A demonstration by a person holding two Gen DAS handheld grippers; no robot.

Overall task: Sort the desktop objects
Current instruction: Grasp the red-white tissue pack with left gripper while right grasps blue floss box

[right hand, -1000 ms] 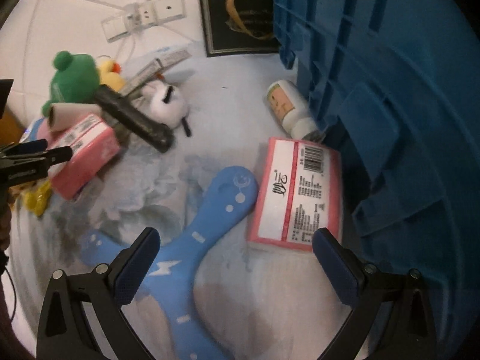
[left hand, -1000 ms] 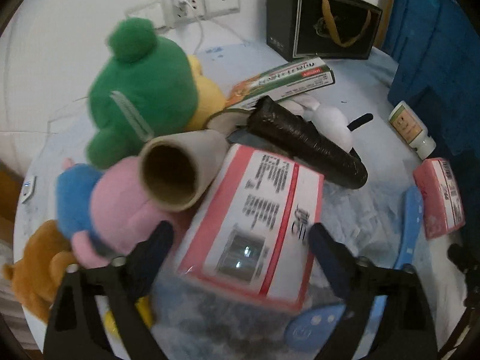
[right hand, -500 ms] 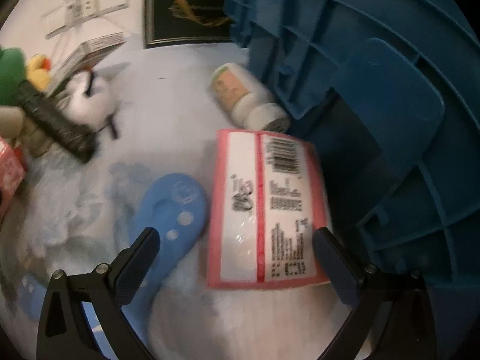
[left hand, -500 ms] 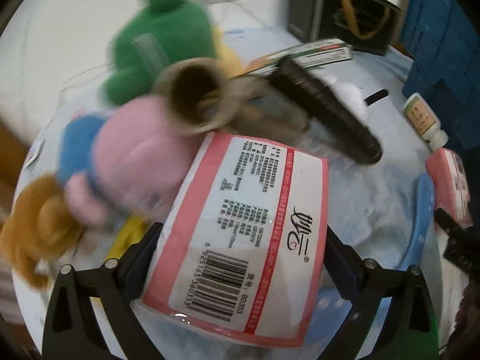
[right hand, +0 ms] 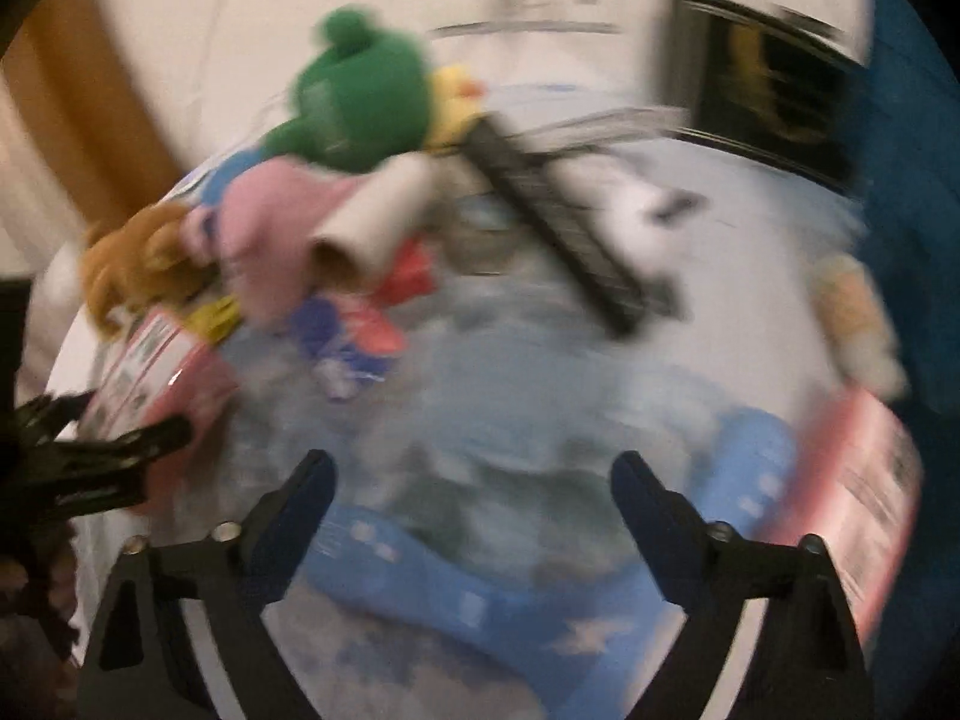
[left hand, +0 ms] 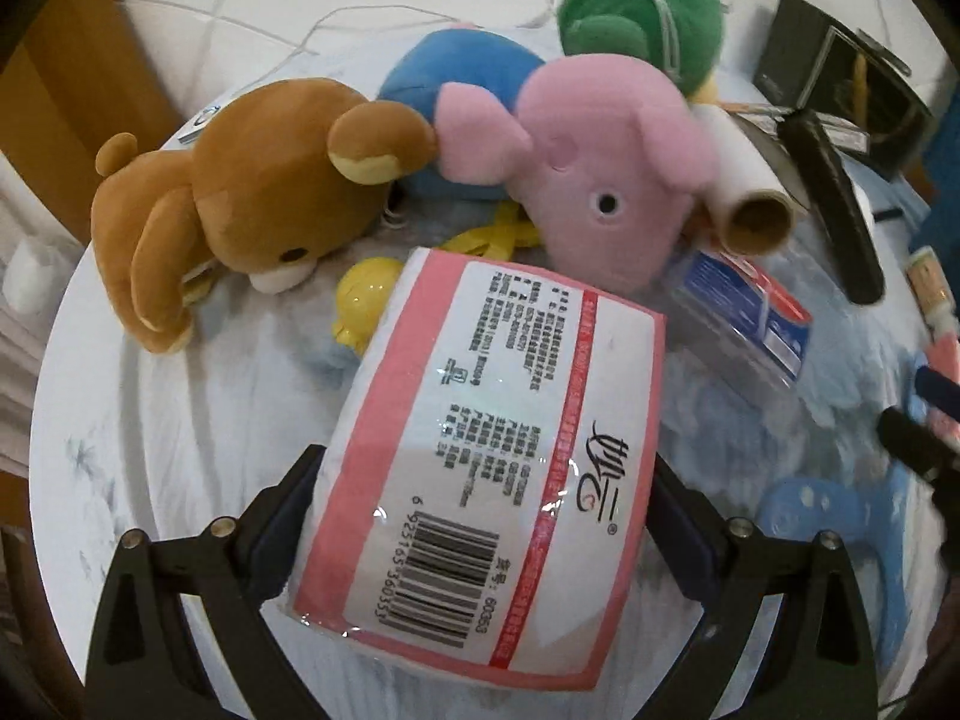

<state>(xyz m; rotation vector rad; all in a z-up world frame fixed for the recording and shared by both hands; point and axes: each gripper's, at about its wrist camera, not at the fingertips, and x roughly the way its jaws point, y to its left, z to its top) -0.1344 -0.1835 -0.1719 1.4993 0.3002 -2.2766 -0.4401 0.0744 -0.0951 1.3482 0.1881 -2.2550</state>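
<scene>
The left gripper (left hand: pixel 480 516) has its fingers clamped on the sides of a pink tissue pack (left hand: pixel 492 456), which fills the space between them, barcode end nearest the camera. Just past the pack's far end lie a yellow toy (left hand: pixel 363 300) and a pink plush (left hand: pixel 600 180); off the left finger rests a brown bear plush (left hand: pixel 240 204), with a blue plush (left hand: pixel 462 69) and a green plush (left hand: pixel 642 6) farther back. Beyond the right finger sit a blue-and-red packet (left hand: pixel 744 318), a cardboard tube (left hand: pixel 744 192) and a black roll (left hand: pixel 834 204) on the pale counter (left hand: pixel 180 420).

The right gripper (right hand: pixel 471 480) view is badly blurred: its fingers stand wide apart with nothing between them, above a blue boomerang-shaped toy (right hand: pixel 498 594). A second pink pack (right hand: pixel 864 492) lies outside the right finger, near a blue crate (right hand: pixel 912 180).
</scene>
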